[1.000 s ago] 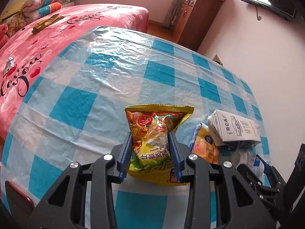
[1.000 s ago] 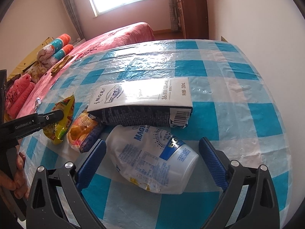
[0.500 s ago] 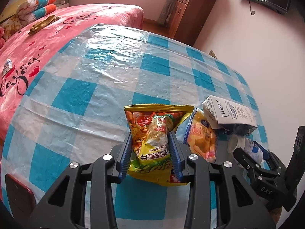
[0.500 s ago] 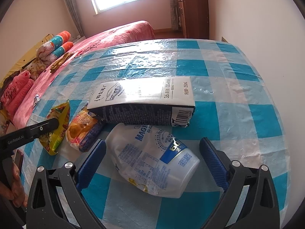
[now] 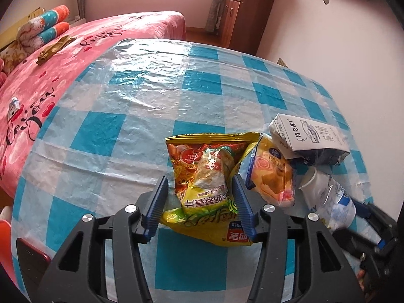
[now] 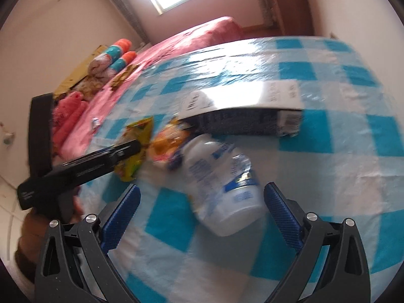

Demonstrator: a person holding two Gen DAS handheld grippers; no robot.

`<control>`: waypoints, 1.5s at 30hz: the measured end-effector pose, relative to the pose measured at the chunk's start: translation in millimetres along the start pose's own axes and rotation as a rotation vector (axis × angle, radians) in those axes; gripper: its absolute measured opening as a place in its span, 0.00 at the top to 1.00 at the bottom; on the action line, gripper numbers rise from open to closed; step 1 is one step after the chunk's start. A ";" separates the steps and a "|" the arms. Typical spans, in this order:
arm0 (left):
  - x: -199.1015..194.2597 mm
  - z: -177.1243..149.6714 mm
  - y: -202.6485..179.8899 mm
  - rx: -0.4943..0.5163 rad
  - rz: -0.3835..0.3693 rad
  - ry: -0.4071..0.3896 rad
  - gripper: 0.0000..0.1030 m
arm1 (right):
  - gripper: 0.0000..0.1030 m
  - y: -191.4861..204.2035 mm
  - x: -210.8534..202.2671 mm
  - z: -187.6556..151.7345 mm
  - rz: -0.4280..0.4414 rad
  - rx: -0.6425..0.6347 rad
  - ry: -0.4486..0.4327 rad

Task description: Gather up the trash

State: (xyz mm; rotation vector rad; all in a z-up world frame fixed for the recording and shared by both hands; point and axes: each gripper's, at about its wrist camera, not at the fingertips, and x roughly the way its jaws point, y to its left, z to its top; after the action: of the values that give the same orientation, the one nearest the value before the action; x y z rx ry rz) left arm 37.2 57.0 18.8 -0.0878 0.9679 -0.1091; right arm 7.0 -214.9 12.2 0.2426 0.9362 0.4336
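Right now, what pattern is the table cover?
Blue and white checks, under shiny clear plastic; the tablecloth shows best in the left wrist view.

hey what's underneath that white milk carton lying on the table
The milk carton lies on the checked tablecloth, its near end overlapping the orange snack pack. Anything further beneath it is hidden.

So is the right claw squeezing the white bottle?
No, the right claw is wide open, with gaps between its blue fingers and the bottle.
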 end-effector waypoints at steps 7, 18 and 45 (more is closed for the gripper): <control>0.2 -3.1 -8.5 0.037 0.032 -0.008 0.47 | 0.06 3.8 9.9 2.7 -0.123 -0.079 -0.023; -0.2 -7.9 -16.8 0.080 0.052 -0.026 0.44 | 0.30 17.0 22.3 1.9 -0.216 -0.180 -0.013; -41.1 -34.8 1.2 0.086 0.012 -0.057 0.61 | 0.37 6.9 11.9 -4.2 -0.153 -0.105 -0.040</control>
State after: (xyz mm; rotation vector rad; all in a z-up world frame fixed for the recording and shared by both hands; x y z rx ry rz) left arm -14.5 62.7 32.6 -0.0057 0.9060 -0.1367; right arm 8.0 -203.2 3.9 0.0834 0.8835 0.3348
